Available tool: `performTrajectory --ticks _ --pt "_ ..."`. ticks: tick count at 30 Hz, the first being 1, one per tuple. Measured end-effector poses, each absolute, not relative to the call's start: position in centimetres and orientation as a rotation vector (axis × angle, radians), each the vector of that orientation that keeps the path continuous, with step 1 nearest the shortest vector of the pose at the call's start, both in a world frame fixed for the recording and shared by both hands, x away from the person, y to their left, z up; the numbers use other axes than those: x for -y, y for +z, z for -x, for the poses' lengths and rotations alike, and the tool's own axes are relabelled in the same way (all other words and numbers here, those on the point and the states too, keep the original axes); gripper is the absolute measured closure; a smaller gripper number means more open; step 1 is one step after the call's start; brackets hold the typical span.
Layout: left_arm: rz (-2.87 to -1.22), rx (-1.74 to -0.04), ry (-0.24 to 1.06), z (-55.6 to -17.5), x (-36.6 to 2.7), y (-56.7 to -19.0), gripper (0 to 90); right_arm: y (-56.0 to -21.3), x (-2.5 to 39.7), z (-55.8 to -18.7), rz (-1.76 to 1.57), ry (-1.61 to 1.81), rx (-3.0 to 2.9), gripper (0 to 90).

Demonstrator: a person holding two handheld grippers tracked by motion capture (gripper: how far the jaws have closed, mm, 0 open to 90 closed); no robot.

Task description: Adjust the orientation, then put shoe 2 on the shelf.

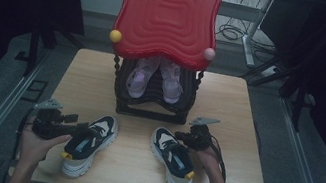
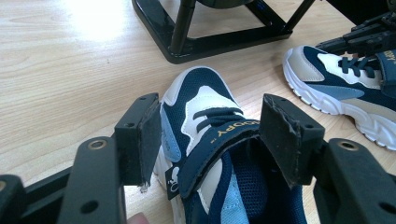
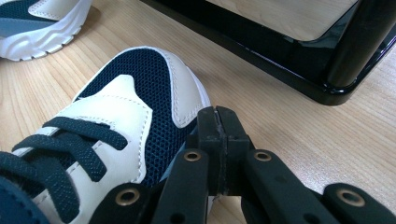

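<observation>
Two navy-and-white sneakers lie on the wooden table's front half. My left gripper [image 1: 79, 127] is open, and its pads [image 2: 140, 140] straddle the strap and collar of the left sneaker [image 1: 88, 142] [image 2: 205, 102]; I cannot tell whether they touch it. The right sneaker [image 1: 172, 156] [image 3: 126, 116] lies toe toward the rack. My right gripper [image 1: 180, 137] [image 3: 218, 123] is shut just beside this sneaker's toe, with nothing visible between the pads. The left gripper view shows it over the right sneaker [image 2: 336, 79].
A black shoe rack [image 1: 152, 112] [image 2: 210, 44] [image 3: 280, 56] stands at the back middle of the table [image 1: 239, 110], close behind both sneakers. It holds a pair of pink-purple shoes [image 1: 140, 77] under a red wavy top [image 1: 167, 11]. Bare wood lies left and right.
</observation>
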State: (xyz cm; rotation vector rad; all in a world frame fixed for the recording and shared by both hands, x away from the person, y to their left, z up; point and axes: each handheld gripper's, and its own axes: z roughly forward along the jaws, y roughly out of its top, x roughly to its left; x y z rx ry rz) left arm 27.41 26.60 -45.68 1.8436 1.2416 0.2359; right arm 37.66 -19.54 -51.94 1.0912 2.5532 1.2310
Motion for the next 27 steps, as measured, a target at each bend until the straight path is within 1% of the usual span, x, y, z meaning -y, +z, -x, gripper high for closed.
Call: performTrajectory --ticks 2,8,14,19,25,27 --pt "-1.842 -1.242 0.239 -27.4 -26.7 -45.6 39.3 -51.9 19.7 -37.6 -1.09 1.234 -2.543 87.8" --pt "-1.829 -1.246 0.251 -27.1 -27.0 -45.3 39.3 -50.4 21.2 -37.1 -1.117 1.292 -2.457 87.8" --pt "-1.824 -1.243 0.255 -26.9 -27.1 -45.1 39.3 -48.7 22.8 -35.2 -1.096 1.344 -2.386 87.8" --pt "-1.826 -1.242 0.26 -26.9 -27.2 -45.0 39.3 -48.3 24.0 -33.8 -1.092 1.39 -2.348 84.7" --pt "-1.828 -1.235 0.257 -26.7 -27.4 -44.7 39.2 -47.7 25.1 -32.2 -1.057 1.449 -2.338 67.5" --pt "-1.835 -1.232 0.254 -26.7 -27.3 -44.8 39.2 -47.7 25.5 -31.7 -1.06 1.455 -2.338 63.8"
